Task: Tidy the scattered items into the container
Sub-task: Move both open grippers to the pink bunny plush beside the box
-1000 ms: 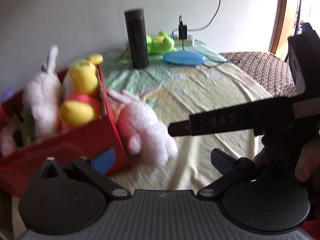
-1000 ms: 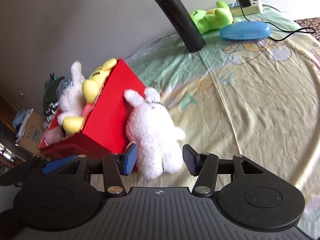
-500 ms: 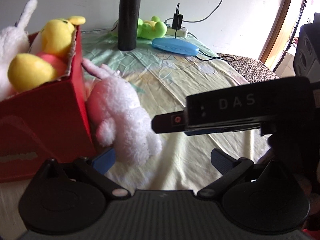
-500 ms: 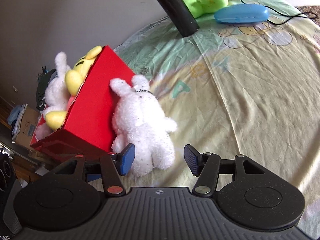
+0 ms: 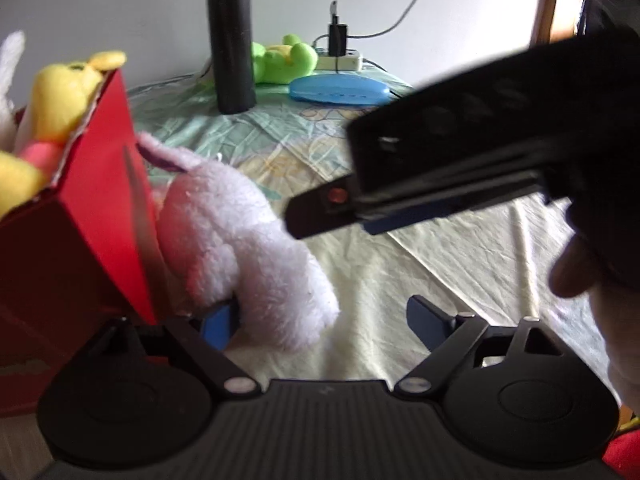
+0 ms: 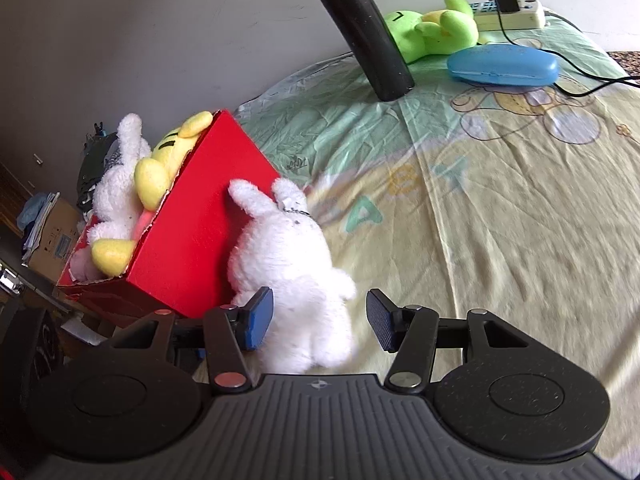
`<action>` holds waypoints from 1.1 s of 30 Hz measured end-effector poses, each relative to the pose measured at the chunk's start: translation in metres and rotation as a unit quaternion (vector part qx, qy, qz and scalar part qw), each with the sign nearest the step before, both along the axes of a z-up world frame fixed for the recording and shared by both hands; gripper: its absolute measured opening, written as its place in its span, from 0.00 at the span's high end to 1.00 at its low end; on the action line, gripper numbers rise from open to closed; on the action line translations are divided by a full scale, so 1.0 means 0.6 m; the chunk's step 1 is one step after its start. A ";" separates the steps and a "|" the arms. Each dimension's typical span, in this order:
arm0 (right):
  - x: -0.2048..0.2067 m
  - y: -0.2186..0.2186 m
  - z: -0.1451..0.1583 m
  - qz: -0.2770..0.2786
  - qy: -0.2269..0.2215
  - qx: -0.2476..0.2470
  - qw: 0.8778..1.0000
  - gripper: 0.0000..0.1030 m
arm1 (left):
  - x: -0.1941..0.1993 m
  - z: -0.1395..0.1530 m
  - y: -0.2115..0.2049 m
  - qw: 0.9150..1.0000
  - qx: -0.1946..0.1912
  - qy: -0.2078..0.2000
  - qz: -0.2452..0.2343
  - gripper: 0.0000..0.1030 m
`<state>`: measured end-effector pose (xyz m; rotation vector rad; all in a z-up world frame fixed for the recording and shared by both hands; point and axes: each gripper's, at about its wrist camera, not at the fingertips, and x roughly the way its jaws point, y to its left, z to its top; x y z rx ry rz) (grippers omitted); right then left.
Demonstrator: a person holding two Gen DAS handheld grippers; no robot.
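The step in hand looks like picking up the rabbit (image 6: 294,280), the nearest loose toy, which lies on the sheet (image 6: 500,240) with its ears and side against the outer wall of the red box (image 6: 208,232).

Nearest, the right gripper (image 6: 318,320) straddles the rabbit's legs at 6 o'clock. Its left pad lies against the fur; the right pad stands clear of it, so it is released, not yet grasping.

The left gripper (image 5: 324,320) is also unclenched, and its jaws are closing. Its left pad is tucked by the rabbit's hindquarters at 8 o'clock, next to the box wall; the right pad is well off at 4 o'clock.

To do this well, one gripper should take the toy. Push deeper toward the belly before clenching; legs alone may slip out of soft plush. Keep the box-side pad from catching the cardboard. Then lift high enough to clear the rim, since the box at 10 o'clock is already crowded with a yellow toy (image 6: 160,160).

Farther, at 12 to 1 o'clock, a flask (image 6: 360,32), green toy (image 6: 436,28) and blue case (image 6: 502,66) remain out.
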<state>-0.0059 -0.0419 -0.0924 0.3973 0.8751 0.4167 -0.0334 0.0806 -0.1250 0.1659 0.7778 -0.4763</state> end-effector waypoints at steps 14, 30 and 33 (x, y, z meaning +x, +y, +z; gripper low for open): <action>0.052 0.012 -0.055 0.060 0.080 0.046 0.994 0.53 | 0.008 -0.002 -0.010 1.000 0.014 -0.003 -0.005 0.15; -0.011 -0.049 -0.061 0.019 0.148 0.151 0.977 0.52 | -0.044 0.049 -0.020 0.997 -0.024 0.007 -0.068 0.15; -0.027 -0.068 -0.062 -0.003 0.149 0.162 0.976 0.47 | -0.070 0.053 -0.041 0.995 -0.001 -0.007 -0.101 0.15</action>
